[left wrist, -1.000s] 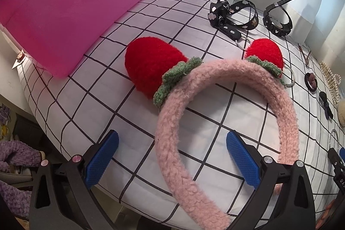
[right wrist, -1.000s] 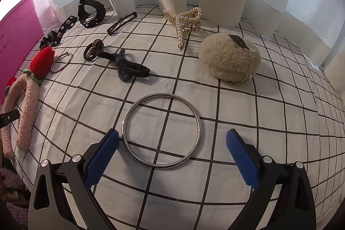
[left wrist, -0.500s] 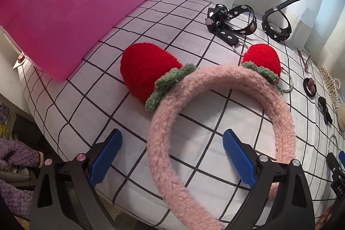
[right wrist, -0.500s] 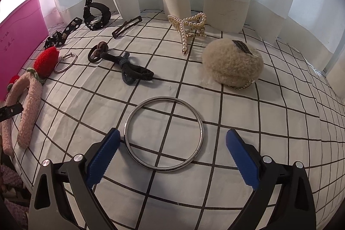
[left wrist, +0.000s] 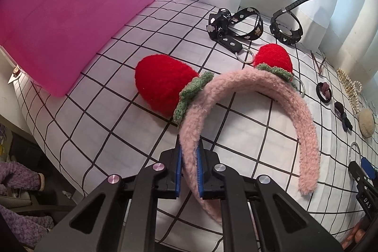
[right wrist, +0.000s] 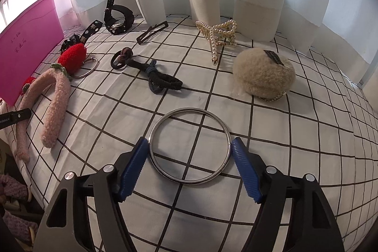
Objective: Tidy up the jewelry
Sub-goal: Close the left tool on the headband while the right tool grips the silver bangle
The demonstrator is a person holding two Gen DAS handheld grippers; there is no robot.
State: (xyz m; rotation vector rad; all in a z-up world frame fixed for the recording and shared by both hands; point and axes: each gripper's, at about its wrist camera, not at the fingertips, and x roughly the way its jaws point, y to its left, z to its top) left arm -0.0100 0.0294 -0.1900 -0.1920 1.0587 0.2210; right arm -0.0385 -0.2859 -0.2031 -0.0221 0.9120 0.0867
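a: left gripper (left wrist: pixel 189 171) — blue ribbed pads pressed in on one leg of the fuzzy pink headband with red knitted strawberries (left wrist: pixel 248 96). band runs up between the fingers, arches ahead of the tips, far leg comes down to their right, free end lying on the white black-grid cloth (left wrist: pixel 106 110)

b: how will it handle?

a: my guess: light, plush skin over a springy stiff core. pile squashes under the pads, so the hold is likely sound, not slippery. strawberries add weight at the top of the arch, ahead of the grip, so expect droop or swing on lifting. a hold nearer the crown would balance better

b: right side?

a: right gripper (right wrist: pixel 190 148) — fingers part-way in, one pad tip at each side of the thin polished silver metal bangle (right wrist: pixel 189 146). touching or just short of it, cannot tell. ring lies flat on the cloth between the tips

b: and that one?

a: judged hard, smooth, rigid, light. round wire section against ribbed rubber could skid or pop out sideways; squeeze across the full width, level with the cloth

b: beyond the fingers?

a: past the right tips: dark knotted fabric hair ties (right wrist: pixel 154 77), pearl-studded gold claw clip (right wrist: pixel 218 36), beige fluffy pompom clip (right wrist: pixel 263 72), black rubber-strap watch (right wrist: pixel 118 18). past and left of the left tips: translucent pink plastic bin with handwriting (left wrist: pixel 70 15), probably the drop spot, not certain
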